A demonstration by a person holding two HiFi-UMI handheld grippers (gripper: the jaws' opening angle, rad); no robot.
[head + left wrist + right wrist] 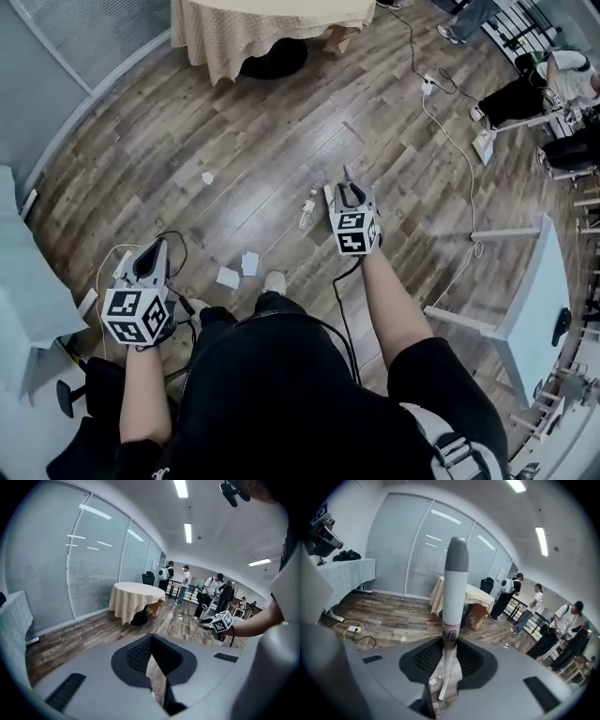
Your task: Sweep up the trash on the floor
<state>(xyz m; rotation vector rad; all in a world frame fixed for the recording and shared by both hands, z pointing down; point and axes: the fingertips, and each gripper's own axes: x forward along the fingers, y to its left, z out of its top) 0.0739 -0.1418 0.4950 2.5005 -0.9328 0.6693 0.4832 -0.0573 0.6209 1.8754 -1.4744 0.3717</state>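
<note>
Looking down on a wooden floor (281, 131). At the far left, a table under pale blue cloth (23, 281). Just right of it, the left gripper (155, 251), low at the person's side and pointing away from the body. Jaws pressed together at the tips, nothing between them, only a sliver of floor in the slit behind.

Ahead and to the right of it, trash loose on the boards: a crumpled paper ball (207, 178) well out in front, then two flat paper scraps (228, 277) side by side, close to the toe of a shoe (274, 281). Farther back, a round table (272, 33) draped in beige cloth, with a dark shape (275, 61) beneath it.

Near the middle, a small bottle (307, 213) lying on the floor, just left of the right gripper (349, 192). That gripper out in front at arm's length, jaws clamped on a pale handle (454, 588) with a grey cap and a pink band. Handle upright between the pads and rising well above them. Probably a broom, though the lower end cannot be made out.

Beyond and to the right, a white cable (450, 131) snaking over the floor from a power strip (428, 84). At the right edge, a white table (539, 300). In the far corner, some people (553, 84).
</note>
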